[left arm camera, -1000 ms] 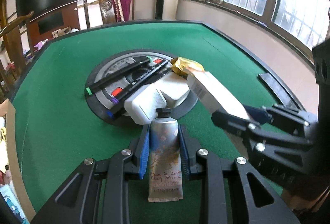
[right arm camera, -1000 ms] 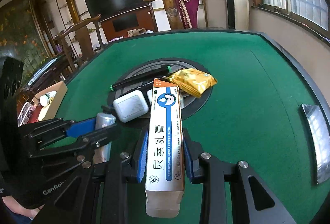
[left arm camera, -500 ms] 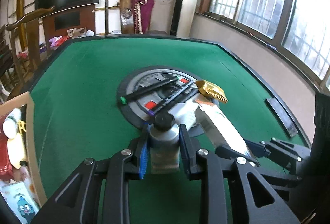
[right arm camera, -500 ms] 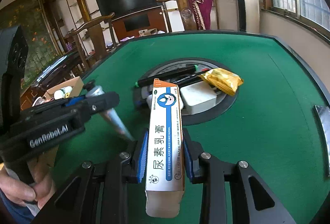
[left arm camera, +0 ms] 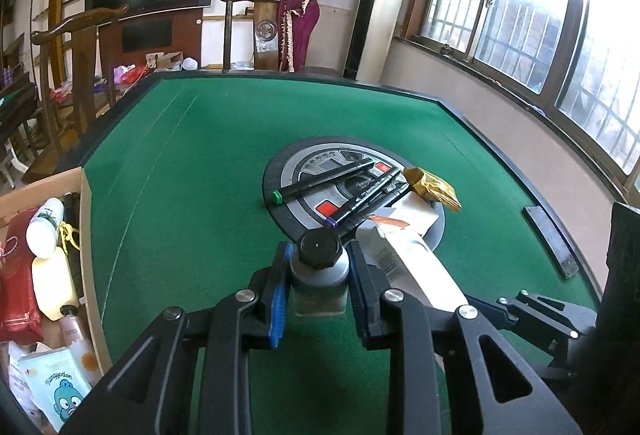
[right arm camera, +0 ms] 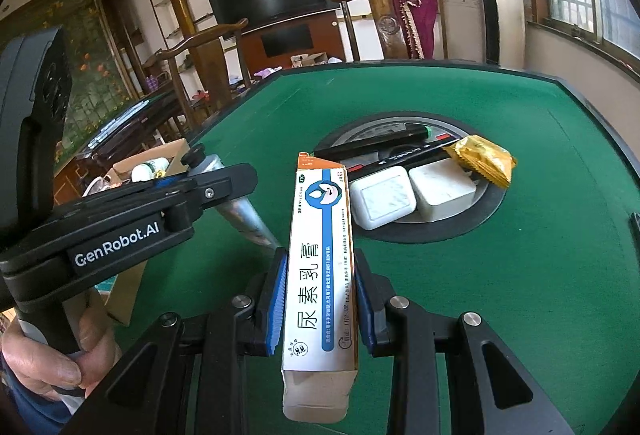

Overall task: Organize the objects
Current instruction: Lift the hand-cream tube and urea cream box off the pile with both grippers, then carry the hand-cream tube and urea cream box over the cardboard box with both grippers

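My left gripper (left arm camera: 319, 267) is shut on a silver hand-cream tube (left arm camera: 320, 271) with a black cap, held above the green table with the cap facing forward. In the right wrist view that tube (right arm camera: 240, 211) juts from the left gripper (right arm camera: 200, 175) at the left. My right gripper (right arm camera: 320, 275) is shut on a long white and blue ointment box (right arm camera: 322, 255), also seen as the ointment box (left arm camera: 416, 267) in the left wrist view. On the round centre panel (left arm camera: 296, 175) lie black markers (left arm camera: 324, 181), a gold packet (right arm camera: 482, 159) and two white square cases (right arm camera: 384, 203).
A cardboard box (left arm camera: 76, 187) beside the table's left edge holds a white bottle, a red pouch, a yellow bottle and other items. Wooden chairs (left arm camera: 76, 35) stand behind the table. A dark slot plate (left arm camera: 550, 239) sits in the felt near the right edge.
Both grippers have drawn back from the centre panel and swung left toward the cardboard box. The tube has tipped up so its cap faces the camera. Both grips are unchanged.
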